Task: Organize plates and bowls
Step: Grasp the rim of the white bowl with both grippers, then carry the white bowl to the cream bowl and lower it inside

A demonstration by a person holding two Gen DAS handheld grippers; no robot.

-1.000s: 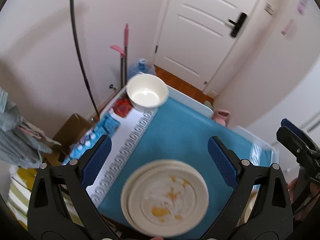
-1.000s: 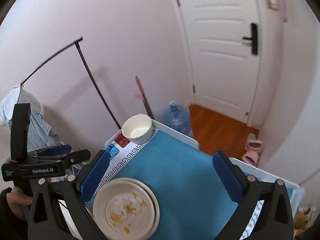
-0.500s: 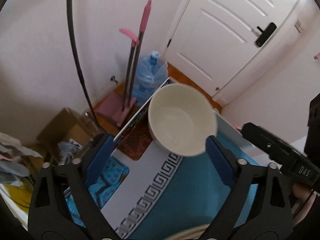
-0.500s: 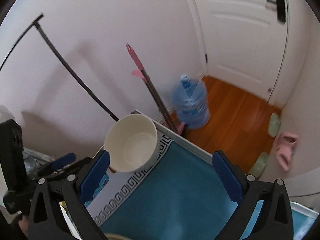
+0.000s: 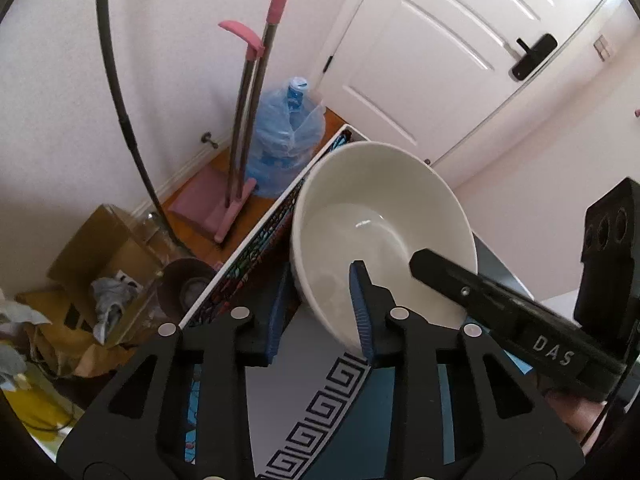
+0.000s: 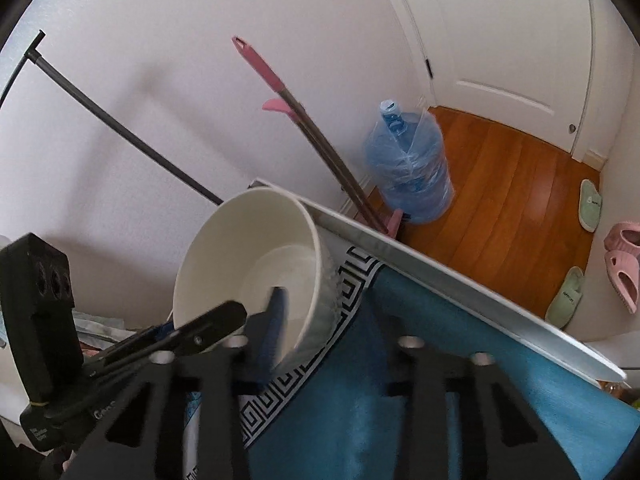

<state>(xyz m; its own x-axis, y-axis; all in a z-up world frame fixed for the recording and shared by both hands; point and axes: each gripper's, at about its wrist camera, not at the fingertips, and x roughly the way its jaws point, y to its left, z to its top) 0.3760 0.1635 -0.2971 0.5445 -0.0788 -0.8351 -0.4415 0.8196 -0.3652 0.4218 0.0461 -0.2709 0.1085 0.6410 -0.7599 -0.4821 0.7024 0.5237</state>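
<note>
Two grippers are closing on one white bowl [image 5: 380,236] at the table's far corner: your left gripper [image 5: 320,312] and right gripper [image 6: 324,312] each straddle its rim. If you squeeze or lift unevenly, it could tip off the table edge [image 6: 440,276].

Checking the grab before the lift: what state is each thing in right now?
Bowl: empty, upright on the cloth, gripped at two spots on its rim.
Left claw: closing, bowl wall between its fingers.
Right claw: closing, bowl wall between its fingers.
Door: shut.
Water jug: upright, bagged in plastic.
</note>
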